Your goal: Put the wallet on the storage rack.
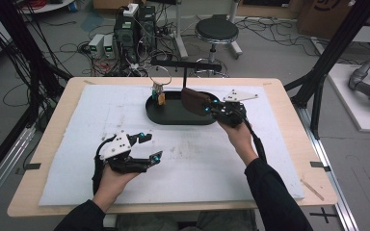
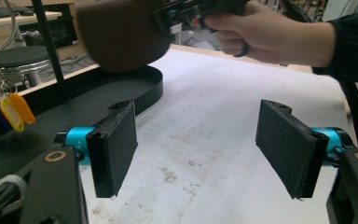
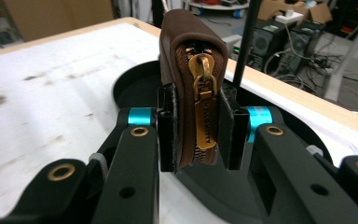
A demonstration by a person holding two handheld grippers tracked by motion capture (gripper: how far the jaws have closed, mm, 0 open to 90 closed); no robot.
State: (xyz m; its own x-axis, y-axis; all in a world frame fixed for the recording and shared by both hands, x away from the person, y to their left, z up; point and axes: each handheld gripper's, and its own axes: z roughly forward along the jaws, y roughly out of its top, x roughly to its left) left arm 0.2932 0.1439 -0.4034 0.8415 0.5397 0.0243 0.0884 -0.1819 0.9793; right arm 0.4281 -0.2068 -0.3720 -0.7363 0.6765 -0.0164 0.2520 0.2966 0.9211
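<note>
The right tool (image 1: 211, 109) is clamped on a brown leather zip pouch (image 1: 194, 100), held above the right part of a black oval tray (image 1: 166, 115) that sits near the middle of the bench's far edge. In the right gripper view the pouch (image 3: 193, 70) stands on edge between the two pads, its brass zipper pull (image 3: 205, 107) hanging down the side that faces the camera. A thin black post (image 1: 183, 79) rises from the tray, and a wire ring with coloured key tags (image 1: 159, 94) hangs at the tray's left end; an orange tag (image 2: 18, 109) shows at the left of the left gripper view. The left tool (image 1: 149, 147) hovers with its jaws wide apart, holding nothing, over the white mat (image 1: 77, 159) near the bench's (image 1: 289, 125) near-left corner.
</note>
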